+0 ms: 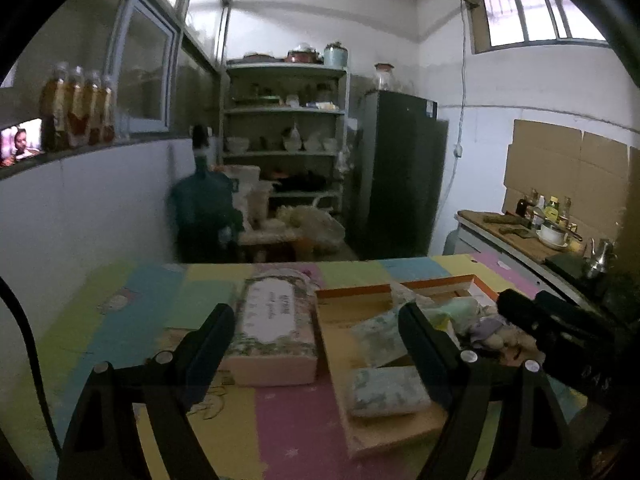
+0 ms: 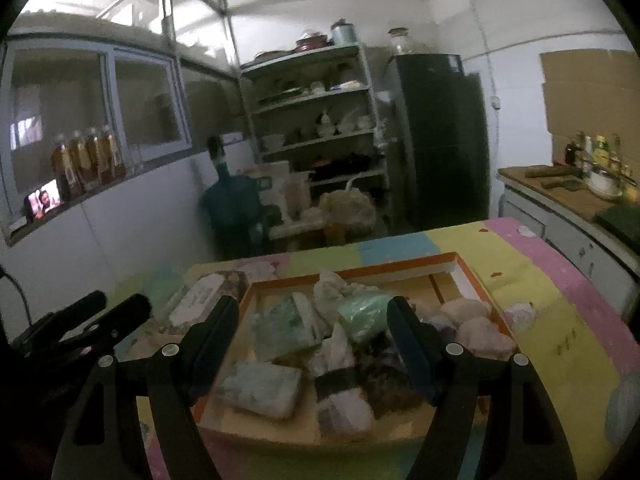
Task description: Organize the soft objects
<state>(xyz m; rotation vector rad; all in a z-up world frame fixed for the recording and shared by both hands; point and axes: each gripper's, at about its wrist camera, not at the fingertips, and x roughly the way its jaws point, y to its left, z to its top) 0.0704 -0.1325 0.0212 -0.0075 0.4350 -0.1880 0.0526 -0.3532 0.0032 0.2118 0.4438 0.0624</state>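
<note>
A shallow cardboard tray with an orange rim (image 2: 360, 269) (image 1: 352, 291) lies on the pastel mat and holds several soft things. Among them are a pale blue patterned packet (image 2: 260, 390) (image 1: 386, 392), a green packet (image 2: 364, 312), a roll with a dark band (image 2: 340, 394) and pinkish plush pieces (image 2: 480, 326). My right gripper (image 2: 314, 318) hovers open over the tray's near half, gripping nothing. My left gripper (image 1: 316, 320) is open and empty too, straddling the tray's left edge and a floral tissue box (image 1: 272, 332) (image 2: 196, 300). Each gripper shows in the other's view: the right gripper (image 1: 556, 324) and the left gripper (image 2: 100, 312).
The pastel foam mat (image 2: 532, 272) covers the table. Small scraps (image 2: 520, 314) lie on it right of the tray. Beyond are a shelf unit (image 2: 320, 120), a dark fridge (image 2: 440, 140), a blue water jug (image 1: 204, 204), bottles on a ledge (image 1: 76, 108) and a cluttered counter (image 2: 568, 192).
</note>
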